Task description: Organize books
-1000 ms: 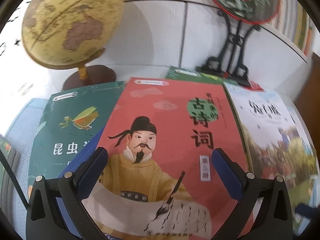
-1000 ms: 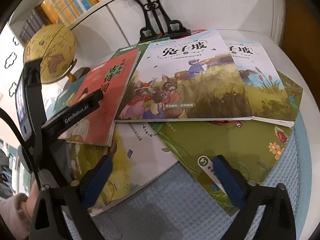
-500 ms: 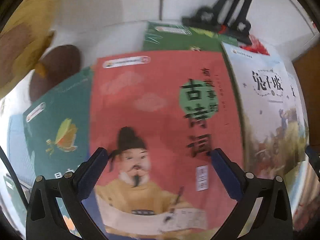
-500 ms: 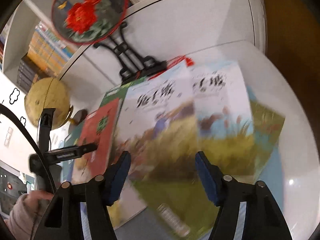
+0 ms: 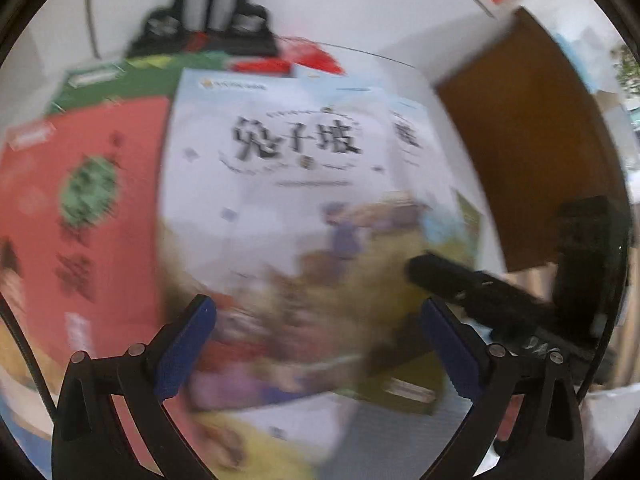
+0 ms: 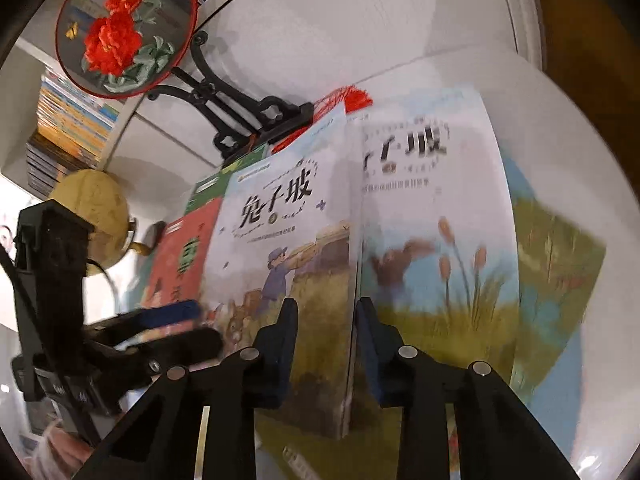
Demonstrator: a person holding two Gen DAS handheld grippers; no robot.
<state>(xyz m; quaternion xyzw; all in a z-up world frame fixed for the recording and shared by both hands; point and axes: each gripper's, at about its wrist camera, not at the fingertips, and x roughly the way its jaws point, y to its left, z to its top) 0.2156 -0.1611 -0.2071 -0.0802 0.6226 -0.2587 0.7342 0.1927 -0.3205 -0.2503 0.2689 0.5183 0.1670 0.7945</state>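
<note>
Blue pads show on the left tongs (image 5: 318, 340), which are spread wide apart with nothing between them. They hang over the rabbit book (image 5: 280, 184), but that view is so blurry that only the big title at the top can be read. The red poetry book (image 5: 84, 216) lies just left of it and is smeared too, with its left side cut off. The right tongs (image 6: 326, 332) are pinching the rabbit book (image 6: 288, 248) by its lower edge, and the pads hide where they touch it. The book is tilted up off the pile. A second rabbit book (image 6: 436, 220) lies just to its right, with part of its title hidden behind the first one. The red poetry book (image 6: 180, 256) peeks out on the left, half covered. Behind the pile stands a round fan with red flowers (image 6: 120, 24) on a black stand (image 6: 244, 116). A yellow globe (image 6: 98, 220) sits partly behind the other black tool. The white surface (image 6: 560, 152) curves round the books.
</note>
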